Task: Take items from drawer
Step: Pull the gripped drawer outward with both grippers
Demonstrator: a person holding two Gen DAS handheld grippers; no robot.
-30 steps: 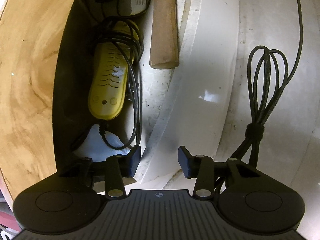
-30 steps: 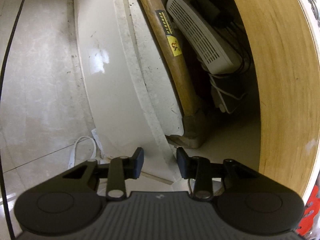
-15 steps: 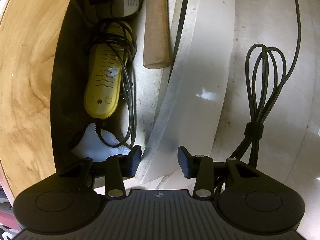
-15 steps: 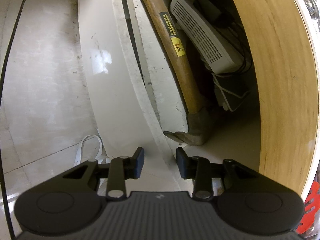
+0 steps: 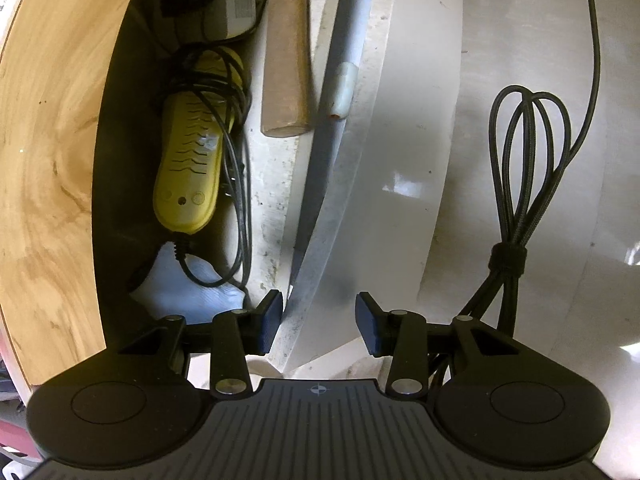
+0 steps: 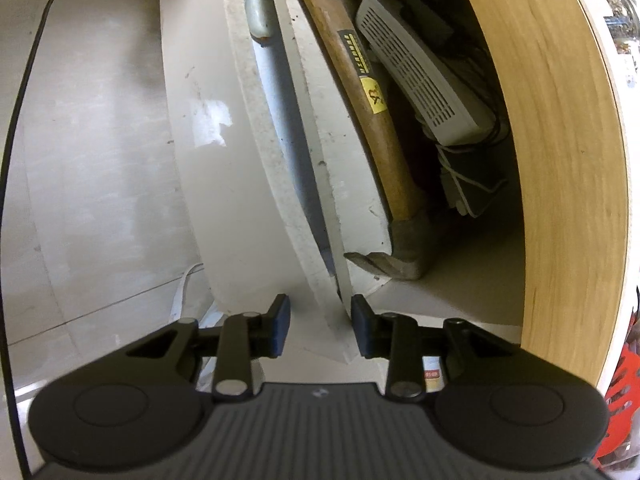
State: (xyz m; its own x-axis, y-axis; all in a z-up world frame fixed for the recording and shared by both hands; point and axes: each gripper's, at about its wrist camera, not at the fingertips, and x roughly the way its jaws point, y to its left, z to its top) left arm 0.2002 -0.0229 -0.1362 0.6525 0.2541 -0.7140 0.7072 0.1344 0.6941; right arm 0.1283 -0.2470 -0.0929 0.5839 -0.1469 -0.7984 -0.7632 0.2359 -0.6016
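At the left of the left wrist view, the drawer's surround (image 5: 44, 184) is wood-grain board with a smooth, faintly satin face; in the right wrist view it curves down the right side. The drawer front (image 5: 404, 152) is white and glossy, catching a bright reflection, while its top edge looks rough and speckled. The hammer (image 6: 372, 128) has a varnished wooden handle with a paper-like label and a dull, worn metal head. The yellow device (image 5: 190, 164) is smooth plastic with ribbed slots. The white box (image 6: 412, 76) is matt perforated plastic. At right, the coiled cable (image 5: 528, 160) has a braided cloth-like sheath.
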